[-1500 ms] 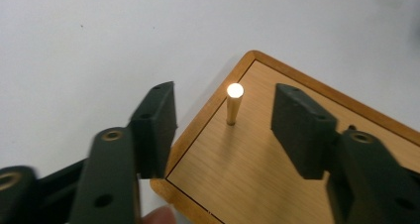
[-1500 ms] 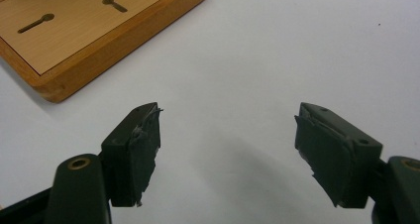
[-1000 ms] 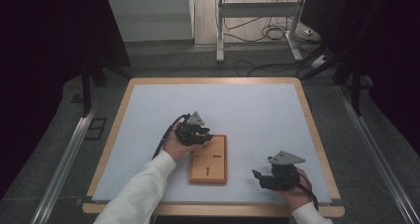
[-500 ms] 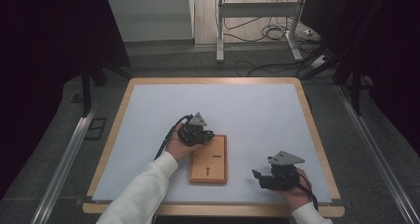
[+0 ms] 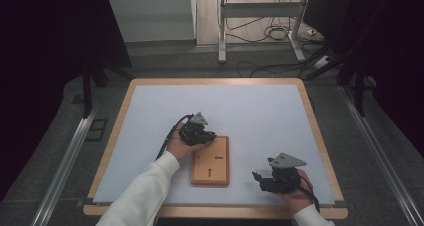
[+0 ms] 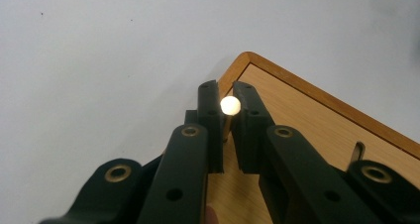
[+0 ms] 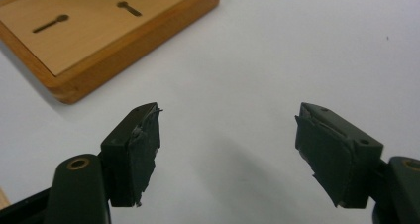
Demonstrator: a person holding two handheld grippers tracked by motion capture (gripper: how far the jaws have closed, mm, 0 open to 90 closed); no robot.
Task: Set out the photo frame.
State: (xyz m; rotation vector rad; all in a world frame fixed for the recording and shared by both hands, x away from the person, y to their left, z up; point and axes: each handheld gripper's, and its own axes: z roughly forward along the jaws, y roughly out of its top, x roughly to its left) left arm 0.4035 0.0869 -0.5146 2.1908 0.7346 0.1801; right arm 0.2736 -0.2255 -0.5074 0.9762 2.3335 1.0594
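A small round-headed peg [image 6: 230, 105] sits pinched in the left tongs [image 6: 225, 116], which have just closed on it, over the wooden block [image 5: 210, 160] at lower centre of the counter [image 5: 260, 111]. The block's keyhole slots [image 7: 50, 23] lie empty. The right tongs [image 7: 228, 149] gape wide, lower right.

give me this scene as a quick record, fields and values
surface: white mat on a wood-rimmed table
board: wooden board with keyhole-shaped slots, flat on the mat
left gripper: at the board's far left corner, jaws have just closed on a thin peg
peg: round pale head between the pads, shaft running down toward the board
right gripper: jaws wide apart, nothing between them, over bare mat right of the board
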